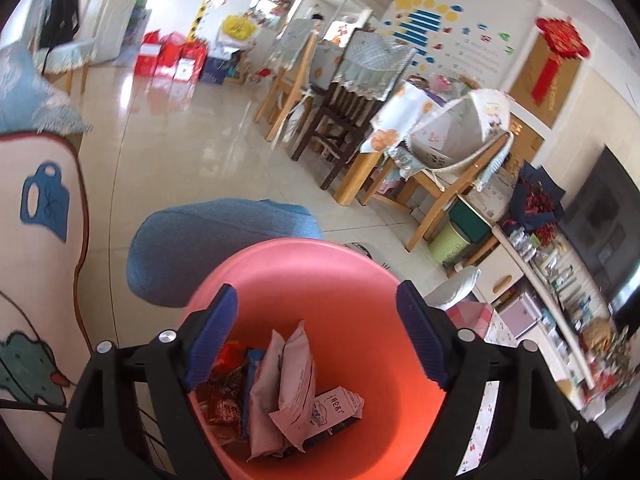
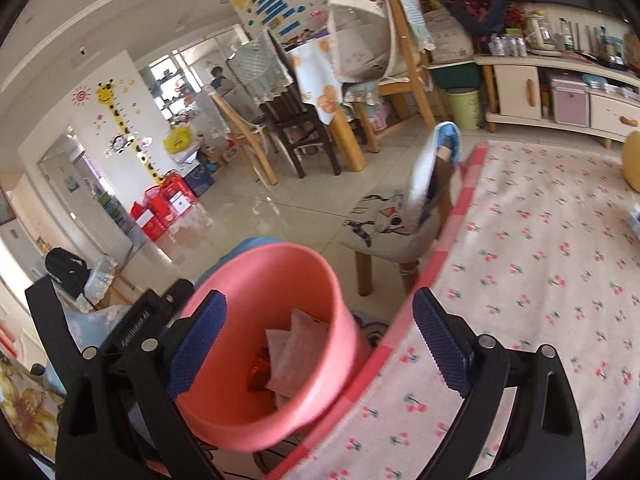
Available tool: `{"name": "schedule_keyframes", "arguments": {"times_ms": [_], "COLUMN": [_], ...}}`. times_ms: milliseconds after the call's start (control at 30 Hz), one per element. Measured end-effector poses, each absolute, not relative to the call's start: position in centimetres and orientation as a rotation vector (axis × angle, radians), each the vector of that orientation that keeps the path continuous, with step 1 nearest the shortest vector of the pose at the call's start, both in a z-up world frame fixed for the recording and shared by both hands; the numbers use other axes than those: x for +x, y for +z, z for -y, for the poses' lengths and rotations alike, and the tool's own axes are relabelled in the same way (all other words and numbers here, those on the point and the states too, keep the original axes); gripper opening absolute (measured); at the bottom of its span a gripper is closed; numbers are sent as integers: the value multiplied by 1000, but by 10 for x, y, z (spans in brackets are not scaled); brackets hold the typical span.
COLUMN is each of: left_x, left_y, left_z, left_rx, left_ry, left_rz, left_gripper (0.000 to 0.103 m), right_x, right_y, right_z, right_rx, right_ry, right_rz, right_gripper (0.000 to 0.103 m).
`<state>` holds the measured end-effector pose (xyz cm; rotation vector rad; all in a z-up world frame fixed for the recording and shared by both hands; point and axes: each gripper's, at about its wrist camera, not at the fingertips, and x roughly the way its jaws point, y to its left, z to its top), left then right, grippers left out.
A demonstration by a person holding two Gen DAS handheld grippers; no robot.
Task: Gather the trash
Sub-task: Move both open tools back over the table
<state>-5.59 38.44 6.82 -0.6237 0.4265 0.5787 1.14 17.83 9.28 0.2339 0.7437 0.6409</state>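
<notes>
Pink bin (image 1: pixel 320 280) on floor beside rug (image 2: pixel 540 260), already holding pale packets (image 1: pixel 280 384), red wrappers (image 1: pixel 224 392), carton (image 1: pixel 336 408). Left gripper (image 1: pixel 316 340) above bin mouth, jaws spread, nothing between. Right gripper (image 2: pixel 320 344) likewise released, empty. Risk: knocking rim on withdrawal, tipping bin, spilling trash.

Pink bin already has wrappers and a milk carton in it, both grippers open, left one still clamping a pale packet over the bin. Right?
Not quite. The left gripper holds nothing: in the left wrist view its jaws stand apart and empty above the pink bin, and the pale packets lie inside beside the milk carton. The right gripper is open too.
</notes>
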Motion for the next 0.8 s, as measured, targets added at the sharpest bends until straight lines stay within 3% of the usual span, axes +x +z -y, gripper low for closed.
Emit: {"name": "schedule_keyframes", "arguments": {"times_ms": [467, 800], "left_x": [-43, -46], "left_y": [79, 83], "left_z": [-328, -270], "left_rx": [-537, -453], "left_ry": [250, 71], "left_rz": [-322, -320], "left_gripper": [90, 96], "right_x": [-43, -96], "right_y": [88, 111], "right_z": [-88, -28], "right_rx": [146, 37], "right_ry": [426, 295], "right_rz": [-726, -586], "right_gripper": [94, 95]}}
